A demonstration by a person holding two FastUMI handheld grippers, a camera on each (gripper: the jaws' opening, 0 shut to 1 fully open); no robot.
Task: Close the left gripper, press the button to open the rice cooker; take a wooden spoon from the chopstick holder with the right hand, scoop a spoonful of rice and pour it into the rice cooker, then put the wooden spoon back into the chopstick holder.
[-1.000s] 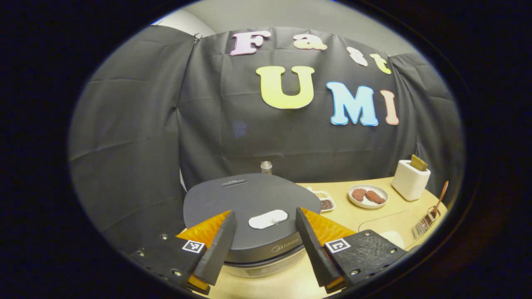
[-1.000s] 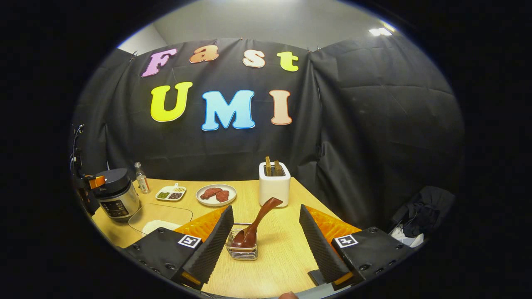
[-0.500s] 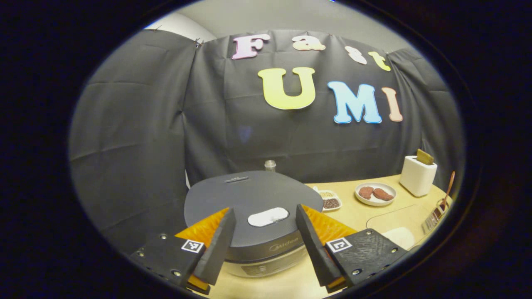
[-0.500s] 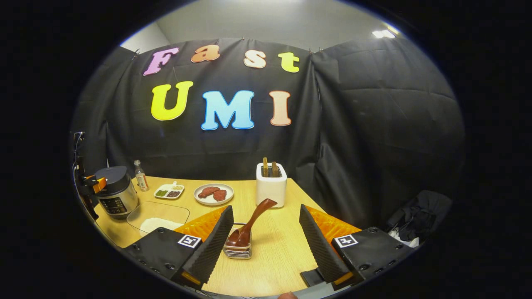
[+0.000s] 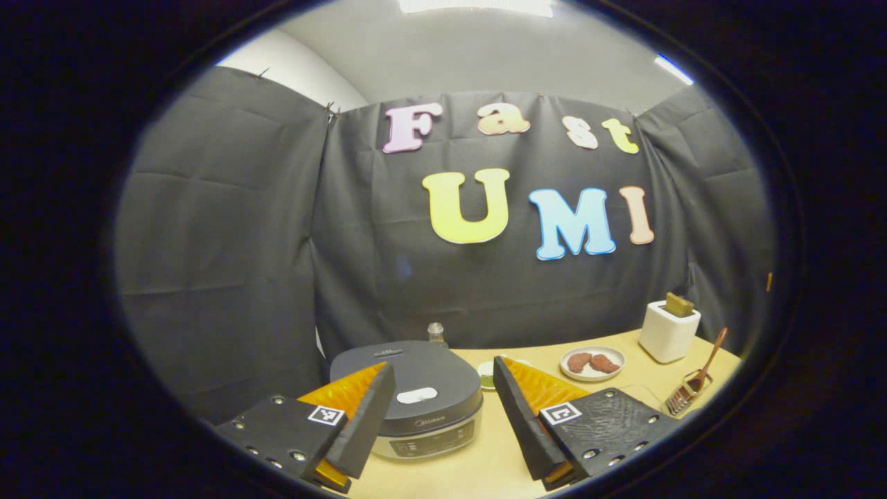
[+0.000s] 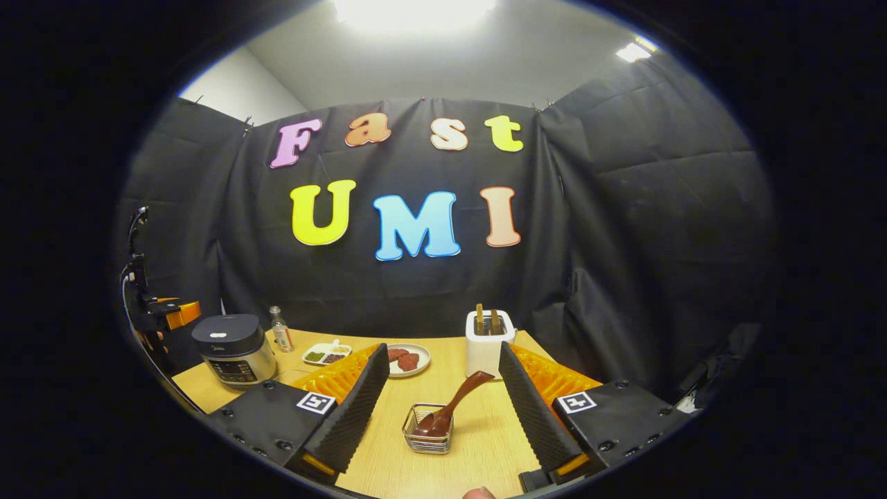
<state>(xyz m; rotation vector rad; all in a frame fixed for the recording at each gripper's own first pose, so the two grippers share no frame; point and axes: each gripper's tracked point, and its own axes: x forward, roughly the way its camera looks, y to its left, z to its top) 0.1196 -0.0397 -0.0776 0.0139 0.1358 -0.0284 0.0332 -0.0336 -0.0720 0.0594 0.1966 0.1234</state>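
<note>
Left gripper view, both claws wide, dark-lidded rice cooker [image 5: 416, 402] shut, pale button [image 5: 416, 396]

Both views face the booth wall, sharing the table [image 5: 624, 388], seemingly from nearby.

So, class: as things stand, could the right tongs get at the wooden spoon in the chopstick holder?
Probably yes. The right tongs are open, and the wooden spoon leans out of the chopstick holder straight ahead between its fingers, with nothing standing between them and the handle.
</note>
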